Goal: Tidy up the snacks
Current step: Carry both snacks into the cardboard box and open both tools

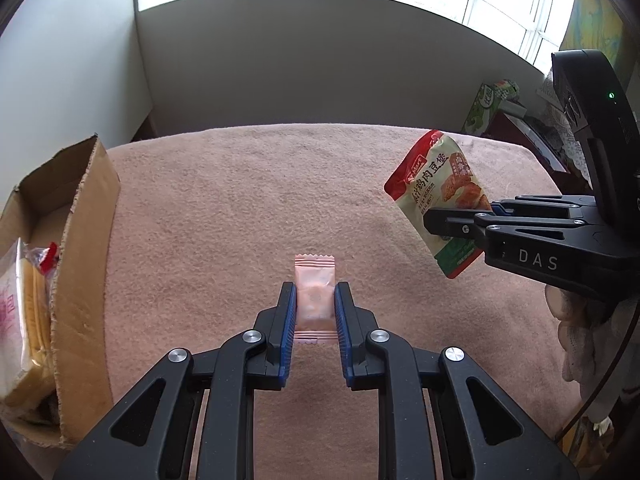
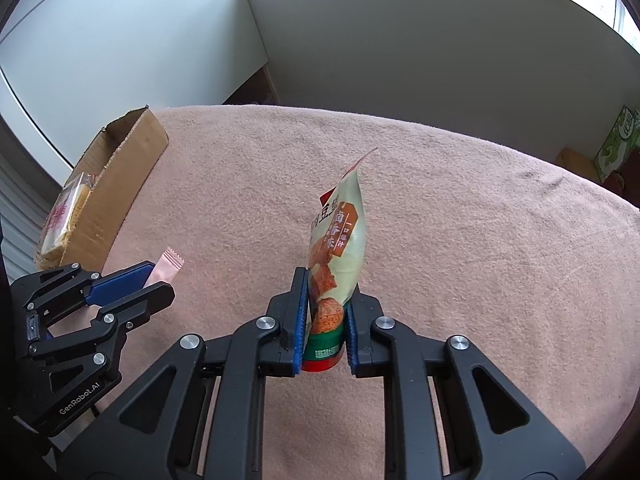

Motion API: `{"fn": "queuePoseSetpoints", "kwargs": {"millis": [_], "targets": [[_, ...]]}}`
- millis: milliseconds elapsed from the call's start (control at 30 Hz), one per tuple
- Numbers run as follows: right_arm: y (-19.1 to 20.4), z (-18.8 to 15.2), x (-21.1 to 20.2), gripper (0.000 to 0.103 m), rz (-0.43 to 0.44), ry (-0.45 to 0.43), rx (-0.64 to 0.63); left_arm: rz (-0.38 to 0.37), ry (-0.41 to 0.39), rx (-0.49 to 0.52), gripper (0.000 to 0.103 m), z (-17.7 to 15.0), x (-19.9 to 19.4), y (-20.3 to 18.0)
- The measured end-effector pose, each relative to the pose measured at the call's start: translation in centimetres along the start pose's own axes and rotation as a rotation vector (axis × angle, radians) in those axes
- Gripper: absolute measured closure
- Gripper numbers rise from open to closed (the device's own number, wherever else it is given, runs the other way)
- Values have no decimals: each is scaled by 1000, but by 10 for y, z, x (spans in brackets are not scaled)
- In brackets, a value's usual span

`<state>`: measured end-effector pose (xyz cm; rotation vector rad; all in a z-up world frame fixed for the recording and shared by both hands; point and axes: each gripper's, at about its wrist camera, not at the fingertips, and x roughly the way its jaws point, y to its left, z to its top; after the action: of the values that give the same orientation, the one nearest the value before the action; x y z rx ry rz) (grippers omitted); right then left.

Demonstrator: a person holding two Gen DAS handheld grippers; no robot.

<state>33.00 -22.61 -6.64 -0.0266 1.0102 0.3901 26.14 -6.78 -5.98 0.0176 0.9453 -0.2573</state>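
L gripper [image 1: 315,300] jaws clamp pink sachet [image 1: 315,292]; R gripper [image 2: 327,312] jaws pinch snack pouch [image 2: 338,248] upright. Cardboard box [image 1: 86,216] lies far left, nearer L hand.

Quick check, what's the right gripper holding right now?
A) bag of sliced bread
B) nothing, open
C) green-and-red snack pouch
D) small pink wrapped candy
C: the right gripper is shut on the green-and-red snack pouch, clear of the pink cloth; the pink candy packet sits in the left gripper, and the bread bag lies in the cardboard box.
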Motion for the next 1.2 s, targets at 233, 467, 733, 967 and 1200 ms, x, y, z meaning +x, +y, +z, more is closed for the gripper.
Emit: {"fn": "queuePoseSetpoints", "kwargs": {"millis": [233, 467, 733, 967, 1200], "targets": [[24, 10, -28, 87, 15, -48, -32, -5, -50, -2, 86, -1, -29, 14], [65, 29, -43, 87, 43, -84, -82, 13, -104, -16, 86, 1, -57, 35], [118, 46, -47, 87, 73, -96, -135, 65, -153, -41, 86, -4, -84, 75], [171, 64, -30, 87, 94, -88, -187, 101, -181, -87, 86, -7, -99, 116], [221, 82, -7, 87, 134, -68, -217, 141, -195, -157, 86, -15, -108, 163]]}}
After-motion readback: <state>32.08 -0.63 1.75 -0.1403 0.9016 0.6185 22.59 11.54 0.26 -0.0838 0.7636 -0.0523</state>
